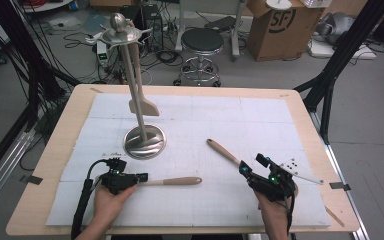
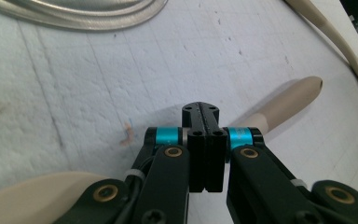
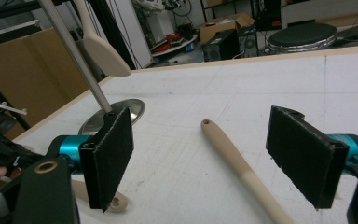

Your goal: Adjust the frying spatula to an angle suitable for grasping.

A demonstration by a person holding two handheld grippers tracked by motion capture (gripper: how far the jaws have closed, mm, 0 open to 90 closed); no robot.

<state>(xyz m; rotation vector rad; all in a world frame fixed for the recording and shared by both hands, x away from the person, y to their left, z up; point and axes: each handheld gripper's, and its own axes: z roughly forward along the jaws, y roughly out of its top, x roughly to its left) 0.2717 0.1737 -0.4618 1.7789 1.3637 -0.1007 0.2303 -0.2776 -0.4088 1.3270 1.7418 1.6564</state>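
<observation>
Beige spatula (image 1: pixel 172 181) lies on the white mat (image 1: pixel 200 120); the left gripper (image 1: pixel 141 177) has its jaws fully together beside its handle, gripping nothing. The right gripper (image 3: pixel 205 154) stands wide open around a second utensil's handle (image 3: pixel 233 161), not pressing it.

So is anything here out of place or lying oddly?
Mostly the two beige utensils. One lies flat on the white mat, its near end at the shut left gripper. The other lies at a slant before the open right gripper. Only a spatula hangs on the metal stand.
</observation>
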